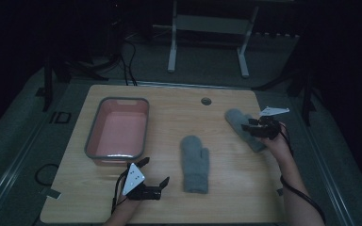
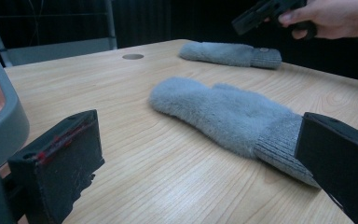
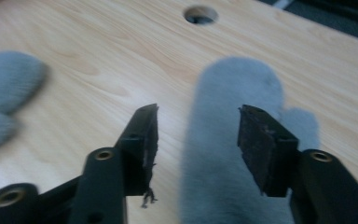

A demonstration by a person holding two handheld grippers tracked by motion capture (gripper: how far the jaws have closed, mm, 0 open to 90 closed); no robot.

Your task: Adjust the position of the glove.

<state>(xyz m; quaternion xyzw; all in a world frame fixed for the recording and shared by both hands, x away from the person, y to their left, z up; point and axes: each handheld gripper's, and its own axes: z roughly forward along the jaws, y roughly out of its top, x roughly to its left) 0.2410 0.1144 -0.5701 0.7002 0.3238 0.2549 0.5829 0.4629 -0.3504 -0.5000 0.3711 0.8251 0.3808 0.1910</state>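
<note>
High view: right gripper (image 1: 253, 127) hovers, jaws wide, over the far fluffy grey mitten (image 1: 242, 123); left gripper (image 1: 154, 171) (also wide) sits left of the nearer grey mitten (image 1: 195, 162).

This looks like a lab or test room set up for recording, not a home. The room is dark, with black surroundings on every side and light falling mainly on one pale wooden worktop (image 1: 169, 108), which has a round cable hole (image 1: 206, 100) near its far edge as office desks do. Behind it stands a bare white metal frame (image 1: 207, 33), perhaps the legs of another desk or stand, though the dimness makes that hard to judge. Black cables (image 1: 128, 61) trail over the grey floor (image 1: 207, 70) beyond the worktop, and another cable loop (image 1: 45, 173) lies at its left.
</note>
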